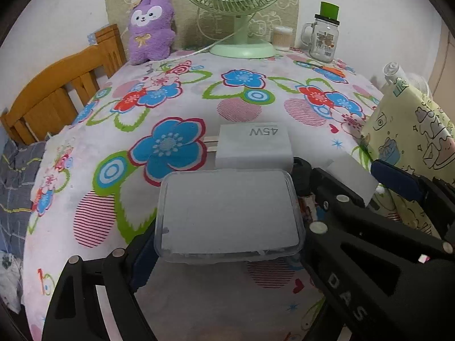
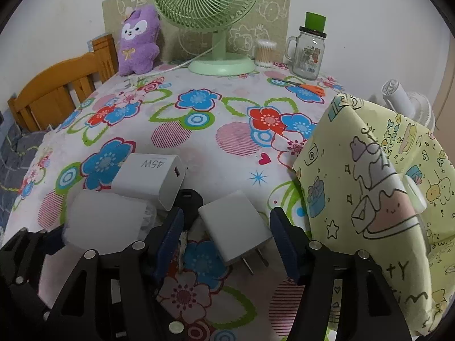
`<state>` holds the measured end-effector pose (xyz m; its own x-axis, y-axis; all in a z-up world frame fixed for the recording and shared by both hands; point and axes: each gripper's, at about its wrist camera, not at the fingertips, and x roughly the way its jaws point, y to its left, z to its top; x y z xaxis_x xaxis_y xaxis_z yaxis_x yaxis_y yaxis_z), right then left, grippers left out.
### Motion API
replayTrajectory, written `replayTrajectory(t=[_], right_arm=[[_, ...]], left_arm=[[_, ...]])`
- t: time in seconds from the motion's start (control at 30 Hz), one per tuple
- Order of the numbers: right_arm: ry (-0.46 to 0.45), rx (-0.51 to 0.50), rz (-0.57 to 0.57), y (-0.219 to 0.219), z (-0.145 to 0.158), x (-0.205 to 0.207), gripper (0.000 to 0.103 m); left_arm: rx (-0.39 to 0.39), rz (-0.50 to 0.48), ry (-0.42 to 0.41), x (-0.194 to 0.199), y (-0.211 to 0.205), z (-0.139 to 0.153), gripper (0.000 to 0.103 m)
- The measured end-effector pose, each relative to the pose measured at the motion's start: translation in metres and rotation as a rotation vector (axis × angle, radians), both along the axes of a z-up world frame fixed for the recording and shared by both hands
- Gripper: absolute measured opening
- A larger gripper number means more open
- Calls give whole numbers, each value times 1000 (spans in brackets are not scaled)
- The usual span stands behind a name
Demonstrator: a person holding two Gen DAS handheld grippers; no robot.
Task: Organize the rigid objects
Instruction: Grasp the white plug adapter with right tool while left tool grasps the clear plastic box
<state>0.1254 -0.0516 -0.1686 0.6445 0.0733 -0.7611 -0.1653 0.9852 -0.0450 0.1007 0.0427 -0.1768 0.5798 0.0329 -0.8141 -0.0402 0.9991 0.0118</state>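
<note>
Two white chargers: the 45W charger [image 1: 254, 145] just behind the clear box [image 1: 229, 217] in the left gripper [image 1: 224, 244]; only the right view shows the small charger [image 2: 237, 224] between the wide right gripper [image 2: 227, 241] fingers

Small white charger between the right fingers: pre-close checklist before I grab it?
1. Small white charger sits between the right gripper's fingers: ok.
2. Right jaws open, not touching it: ok.
3. Prongs point toward the camera, clear of the pads: ok.
4. Black key lies near the left-hand finger; could snag: cannot tell.
5. Left gripper straddles the clear plastic box; firm grip: cannot tell.
6. 45W charger lies clear of the right gripper's closing path: ok.
</note>
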Motion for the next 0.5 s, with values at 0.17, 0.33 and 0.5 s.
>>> replayTrajectory(t=[0.17,0.33,0.5], right_arm=[[53,16,-11,2,-9,7,73],[69,60,-28,1,-15,5,73],[57,68,-34,-4,-12,1,48]], left_arm=[[10,13,2,-2,5,1,89],[7,21,5,-5,9,1,89],[6,27,5,-6,9,2,89]])
